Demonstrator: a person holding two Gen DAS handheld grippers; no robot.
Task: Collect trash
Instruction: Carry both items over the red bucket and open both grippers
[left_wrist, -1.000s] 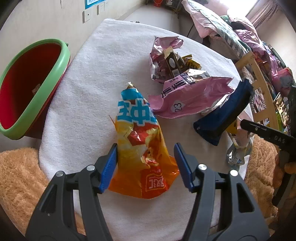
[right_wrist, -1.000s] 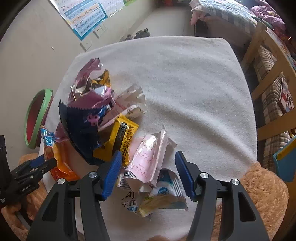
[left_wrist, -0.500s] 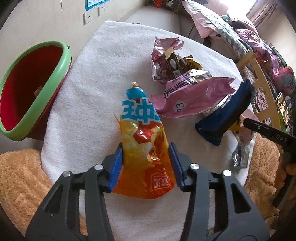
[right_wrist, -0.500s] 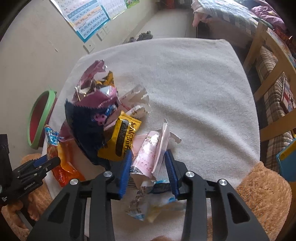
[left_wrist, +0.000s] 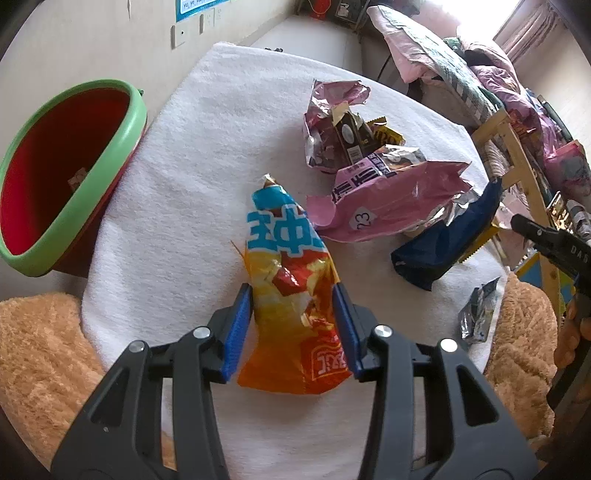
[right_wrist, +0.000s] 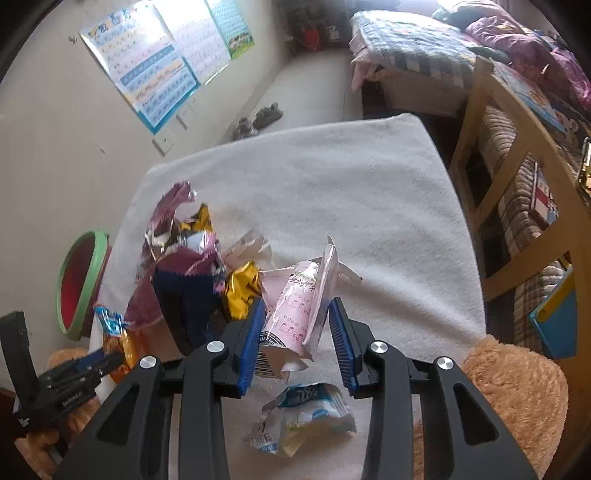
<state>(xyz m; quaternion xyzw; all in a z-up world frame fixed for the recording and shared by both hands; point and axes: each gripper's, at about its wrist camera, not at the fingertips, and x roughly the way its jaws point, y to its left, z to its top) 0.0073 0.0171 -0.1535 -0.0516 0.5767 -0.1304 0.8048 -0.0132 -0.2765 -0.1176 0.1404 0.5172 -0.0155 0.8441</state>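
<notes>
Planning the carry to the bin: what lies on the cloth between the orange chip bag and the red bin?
Nothing: in the left wrist view only bare white cloth lies between the chip bag and the bin.

A heap of crumpled foil and plastic snack wrappers (left_wrist: 373, 177) crowds the near left part of the white towel-covered table (right_wrist: 332, 192), while the table's far and right stretches lie open. Bare towel also runs between the heap and the red plastic bin with a green rim (left_wrist: 70, 177) off the table's left edge. A pale wooden chair frame (right_wrist: 517, 206) hems in the right side.
</notes>
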